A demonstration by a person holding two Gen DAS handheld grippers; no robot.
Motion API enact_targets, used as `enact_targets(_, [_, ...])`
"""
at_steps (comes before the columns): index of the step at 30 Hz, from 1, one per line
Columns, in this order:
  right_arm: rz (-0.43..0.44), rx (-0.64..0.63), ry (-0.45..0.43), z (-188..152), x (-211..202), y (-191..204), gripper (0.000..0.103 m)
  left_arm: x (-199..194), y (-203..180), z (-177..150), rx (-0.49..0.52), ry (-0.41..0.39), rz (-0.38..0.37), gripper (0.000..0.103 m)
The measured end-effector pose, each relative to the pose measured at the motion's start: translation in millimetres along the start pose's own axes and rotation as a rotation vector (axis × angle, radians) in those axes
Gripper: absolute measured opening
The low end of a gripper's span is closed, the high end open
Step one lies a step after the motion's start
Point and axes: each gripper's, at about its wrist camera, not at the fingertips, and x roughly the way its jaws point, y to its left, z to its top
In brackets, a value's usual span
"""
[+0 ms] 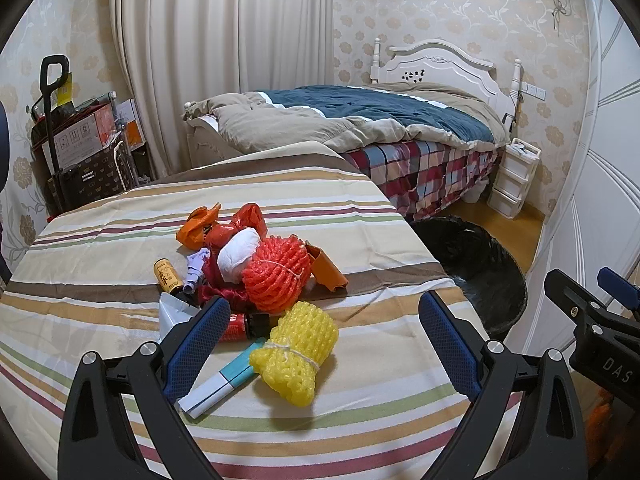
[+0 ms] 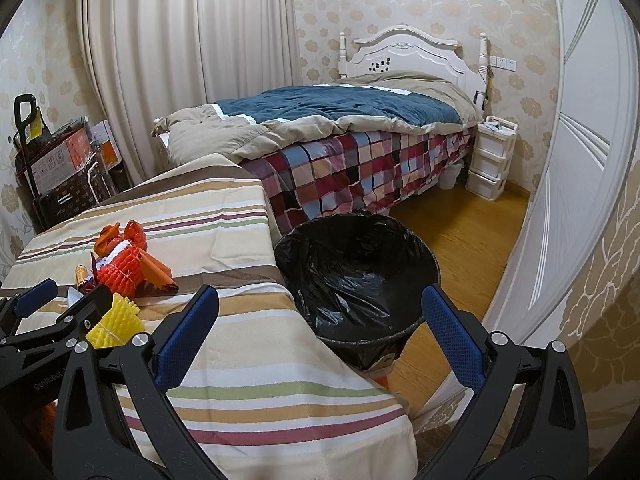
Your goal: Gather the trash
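A heap of trash lies on the striped tablecloth [image 1: 360, 400]. Nearest to me is a yellow foam net [image 1: 296, 354], tied with a band, beside a white and teal carton [image 1: 224, 380]. Behind them sit an orange foam net [image 1: 278, 276], a white paper wad [image 1: 238, 254], orange wrappers [image 1: 200, 226] and a small yellow can [image 1: 168, 276]. My left gripper [image 1: 324, 312] stands open just above the yellow net, holding nothing. My right gripper [image 2: 320, 304] is open too, over the table's right edge. A black-lined trash bin [image 2: 356, 276] stands on the floor beside the table.
A bed [image 2: 340, 128] with a blue and beige quilt and checked sheet stands beyond the table. White drawers [image 2: 490, 158] sit by its head. Boxes and a trolley [image 1: 76, 148] crowd the far left corner. A white door [image 2: 580, 160] is at the right.
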Motion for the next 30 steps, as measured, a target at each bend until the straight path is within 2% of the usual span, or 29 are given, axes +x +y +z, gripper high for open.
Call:
enact_targets(19, [-0.001,-0.001,0.003,-0.8,0.6,0.8,0.099,-0.4,-1.3,-1.4,0.006,0.002,0.009,0.095])
enact_targets(28, [-0.003,-0.003,0.002,6.7,0.1,4.3,0.099,-0.5,-5.8,2.3,0.010,0.012,-0.010,0.095])
enact_targets(30, [-0.006,-0.004,0.000,-3.3,1.1,1.8,0.099,-0.2,-6.1,2.4,0.009,0.014,-0.013,0.095])
